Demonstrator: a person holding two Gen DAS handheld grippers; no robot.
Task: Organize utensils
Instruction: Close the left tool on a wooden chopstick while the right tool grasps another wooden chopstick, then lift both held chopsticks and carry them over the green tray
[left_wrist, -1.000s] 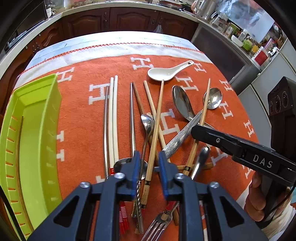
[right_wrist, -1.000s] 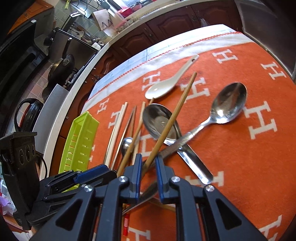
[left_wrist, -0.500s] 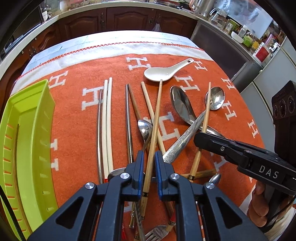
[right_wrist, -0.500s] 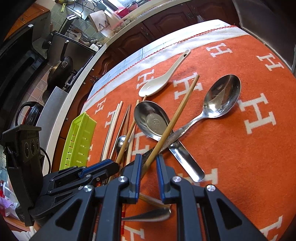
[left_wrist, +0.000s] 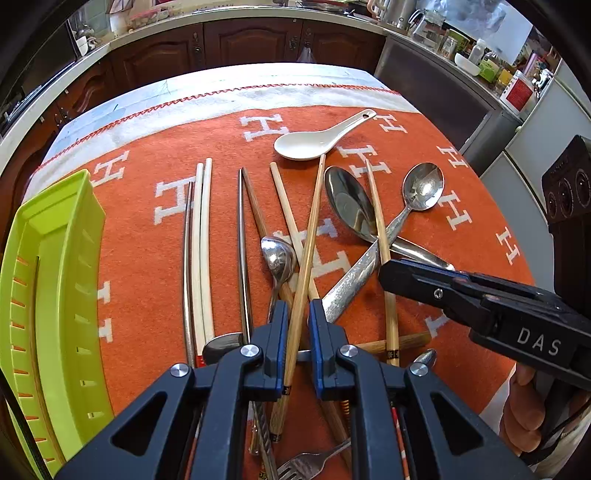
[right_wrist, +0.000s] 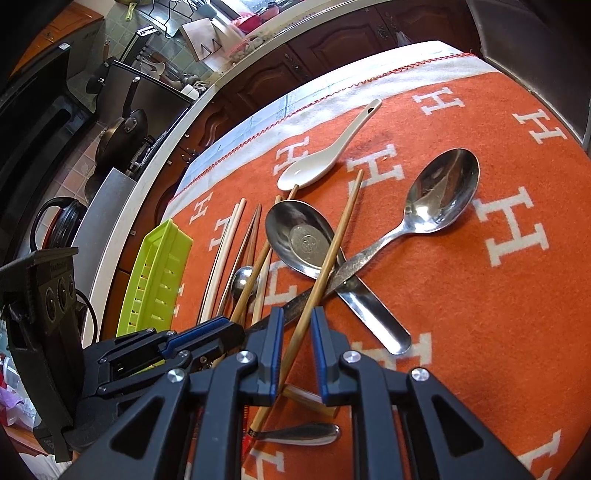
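Since a second ago the left tongs narrow onto one bamboo chopstick, whose tip now lifts and swings toward the white ceramic spoon; the right tongs barely shift. Left tongs: clamped on that chopstick, blue pads tight on its lower shaft, its far tip just below the ceramic spoon's bowl. Right tongs: close together around a second bamboo chopstick, left pad touching it, a gap at the right pad, so a firm clamp is unclear. That chopstick slants up over the wide steel spoon, just below the ceramic spoon. Patterned steel spoon lies right of the ceramic spoon, handle crossing under the chopstick. Pale chopstick pair, metal chopsticks and small spoon lie left-below the ceramic spoon. Green tray sits far left of it, on the orange cloth covering the table. Fork pokes out under the left tongs.
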